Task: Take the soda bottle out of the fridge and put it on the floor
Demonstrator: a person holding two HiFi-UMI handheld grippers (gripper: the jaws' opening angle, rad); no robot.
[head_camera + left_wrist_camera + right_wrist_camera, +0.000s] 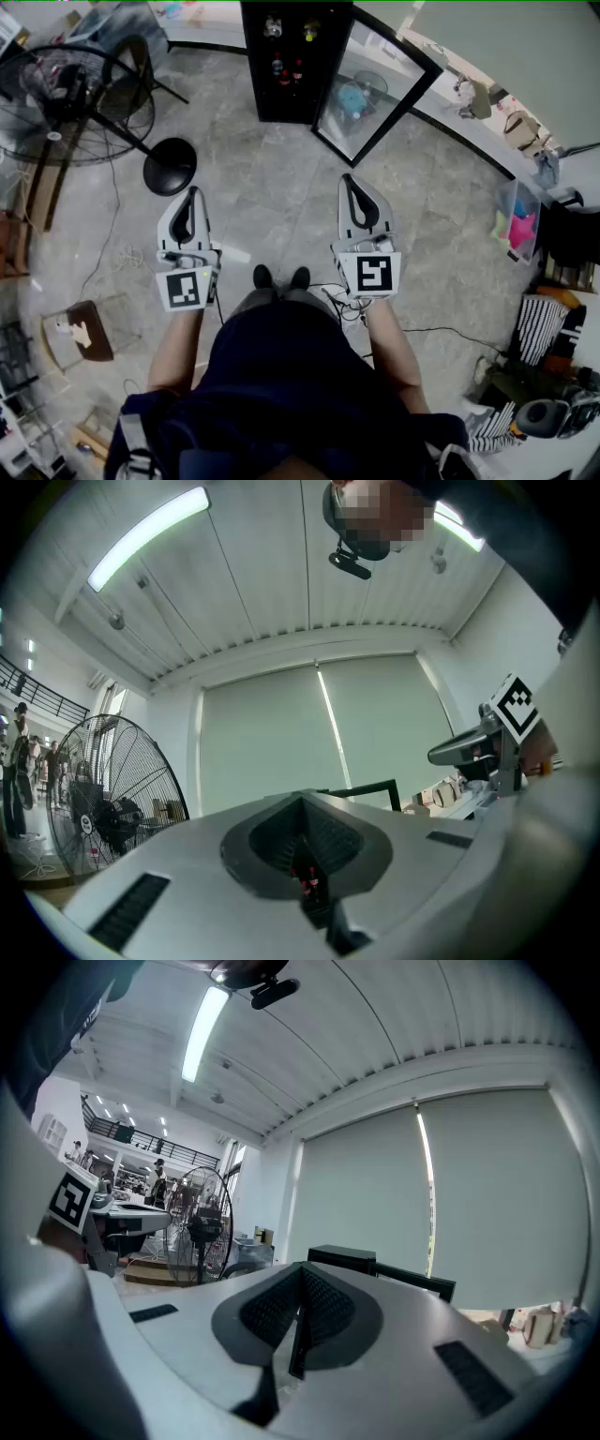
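Shows a grey marbled tile floor (272, 187) with a black fridge (251, 56) at its far edge, glass door (375, 80) swung open to the right, and a big standing fan (80, 103) at the left edge. Places the soda bottle (278, 66) inside the fridge among small bottles on the shelves, too small to tell apart or read. Holds left gripper (194, 191) and right gripper (349, 179) level over the floor, jaws pressed together, nothing between.

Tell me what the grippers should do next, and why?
Probably step toward the fridge: its door stands open, and the bottles inside are far ahead of the left gripper and right gripper, both shut and empty.
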